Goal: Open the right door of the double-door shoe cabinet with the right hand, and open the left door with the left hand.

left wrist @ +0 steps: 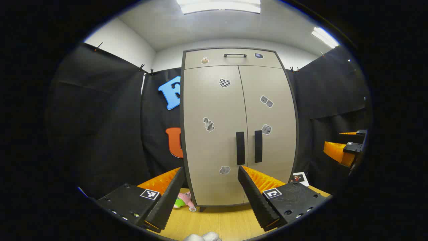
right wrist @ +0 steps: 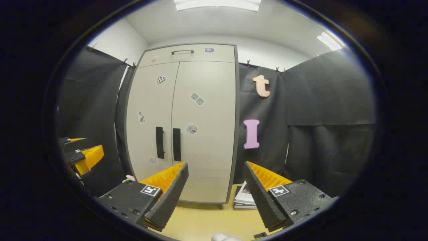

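- Cabinet stands on the table ahead of you, both doors shut, handles side by side.
- Left gripper: jaws wide, holding nothing.
- Right gripper: jaws wide, holding nothing.
- Toy and booklets sit partly hidden behind your fingers.

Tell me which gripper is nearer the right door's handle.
Hard to call. The right gripper faces the right door handle from its right; the left gripper sits left of it.

Matt smooth cabinet; wood-grain tabletop
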Available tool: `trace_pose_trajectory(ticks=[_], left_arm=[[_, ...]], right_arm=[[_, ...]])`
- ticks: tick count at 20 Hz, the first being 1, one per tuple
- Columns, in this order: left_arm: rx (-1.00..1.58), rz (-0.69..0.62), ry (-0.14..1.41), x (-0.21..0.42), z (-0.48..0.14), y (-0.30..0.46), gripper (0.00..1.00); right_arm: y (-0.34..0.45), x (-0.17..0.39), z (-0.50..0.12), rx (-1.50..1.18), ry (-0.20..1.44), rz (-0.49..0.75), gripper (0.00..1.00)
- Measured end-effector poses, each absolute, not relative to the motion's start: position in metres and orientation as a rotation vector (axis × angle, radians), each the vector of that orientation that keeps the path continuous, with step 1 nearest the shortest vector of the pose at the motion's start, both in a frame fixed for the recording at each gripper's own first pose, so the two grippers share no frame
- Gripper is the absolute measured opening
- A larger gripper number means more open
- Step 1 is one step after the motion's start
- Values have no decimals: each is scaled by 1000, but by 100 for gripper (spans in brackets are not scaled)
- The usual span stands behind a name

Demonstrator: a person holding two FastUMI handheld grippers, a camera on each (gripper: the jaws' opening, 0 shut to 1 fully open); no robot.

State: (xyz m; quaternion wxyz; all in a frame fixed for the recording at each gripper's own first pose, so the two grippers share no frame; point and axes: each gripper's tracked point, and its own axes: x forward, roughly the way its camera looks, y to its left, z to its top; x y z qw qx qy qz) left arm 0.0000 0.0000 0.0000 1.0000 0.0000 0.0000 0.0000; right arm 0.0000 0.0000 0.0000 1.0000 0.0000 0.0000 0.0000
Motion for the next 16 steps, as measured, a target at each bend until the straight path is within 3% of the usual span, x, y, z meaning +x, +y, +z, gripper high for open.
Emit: trace_pose_trajectory(ticks=[16], left_arm=[[13,2,-10,-9,5,-5,96]], right_arm=[[0,-1,-6,-3,17,10,100]])
